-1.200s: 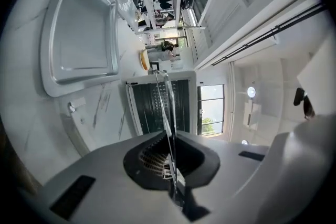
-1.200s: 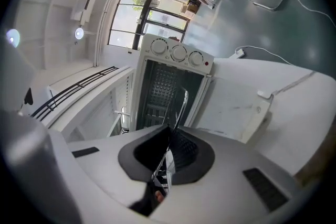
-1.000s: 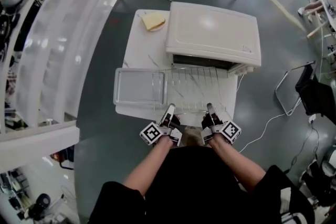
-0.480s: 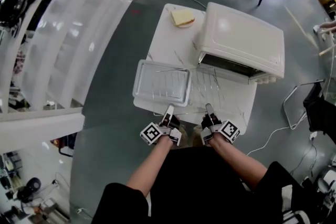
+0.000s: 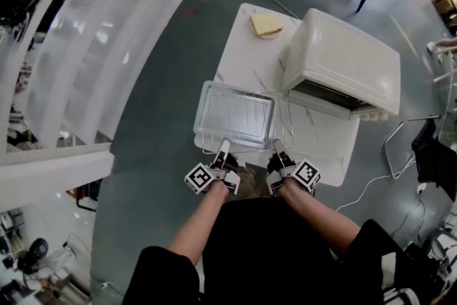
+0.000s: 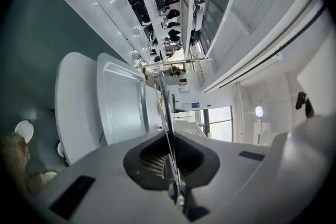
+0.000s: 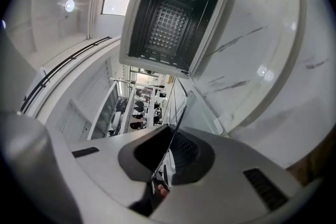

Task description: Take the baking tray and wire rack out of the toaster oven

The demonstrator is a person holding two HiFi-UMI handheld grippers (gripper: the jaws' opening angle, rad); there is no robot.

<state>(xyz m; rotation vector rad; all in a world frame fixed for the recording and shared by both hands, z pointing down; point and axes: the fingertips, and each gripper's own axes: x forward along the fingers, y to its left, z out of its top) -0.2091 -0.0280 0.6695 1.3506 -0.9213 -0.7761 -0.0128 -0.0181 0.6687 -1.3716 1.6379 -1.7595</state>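
Your left hand-held gripper [image 5: 223, 151] and right hand-held gripper [image 5: 276, 150] each clamp the wire rack's [image 5: 283, 123] near edge, over the baking tray [image 5: 235, 113].

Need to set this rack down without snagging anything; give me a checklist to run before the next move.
1. Left gripper shut on the wire rack: ok.
2. Right gripper shut on the same rack: ok.
3. Rack fully out of the toaster oven: ok.
4. Baking tray out and lying on the table: ok.
5. Gap between the rack and the tray it overlaps in the head view: cannot tell.
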